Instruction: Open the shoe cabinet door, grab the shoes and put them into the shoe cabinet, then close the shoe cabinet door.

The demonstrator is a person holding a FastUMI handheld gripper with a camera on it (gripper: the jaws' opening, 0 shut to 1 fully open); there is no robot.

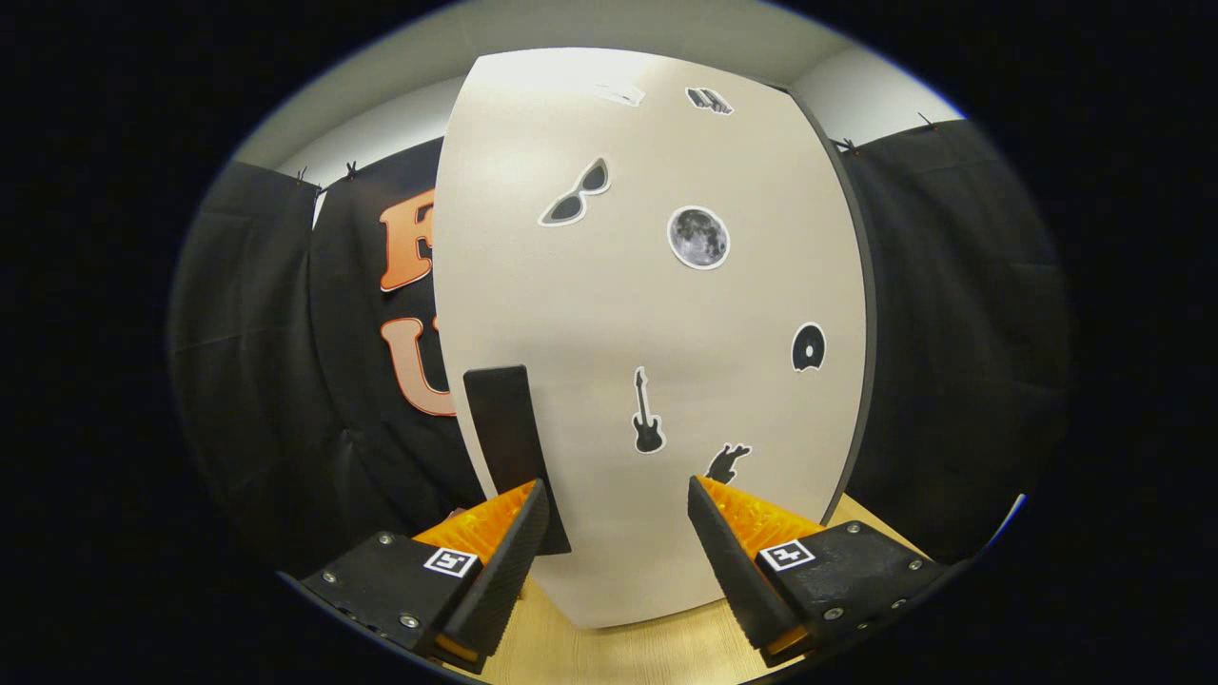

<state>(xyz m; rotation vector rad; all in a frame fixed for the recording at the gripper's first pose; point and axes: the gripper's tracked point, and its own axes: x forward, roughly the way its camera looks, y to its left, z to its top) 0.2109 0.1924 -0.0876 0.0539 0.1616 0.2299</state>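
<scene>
**Gripper open in front of the closed cabinet door**

You have the gripper [617, 495] facing the shoe cabinet door [657, 333], which fills the centre of the frame as one pale, flat panel – it looks shut, with a thin dark edge running down its right side. Your two fingers [504, 557] rise from the lower part of the frame, one at lower left and one at lower right, spread well apart with nothing between them but the bare door face. So the jaws are open and hold nothing.

Just above your left fingertip, a dark rectangular handle [509, 428] sits along the door's left edge, running down behind that fingertip. You cannot tell from here whether the finger touches it.

Stickers are scattered over the door: a pair of sunglasses [576, 193] in the upper left part of the panel, a moon [698, 237] to their right, a black disc [808, 346] near the right edge, a guitar [647, 412] low in the middle, and a small dark figure [728, 461] just above your right fingertip. Two more small stickers [709, 100] sit near the top of the door, too small to make out.

Under the door and between your fingers – at the bottom of the frame – lies a light wooden surface [628, 652]. Black cloth [257, 381] hangs on both sides of the cabinet, with a pale wall [381, 114] above it
</scene>
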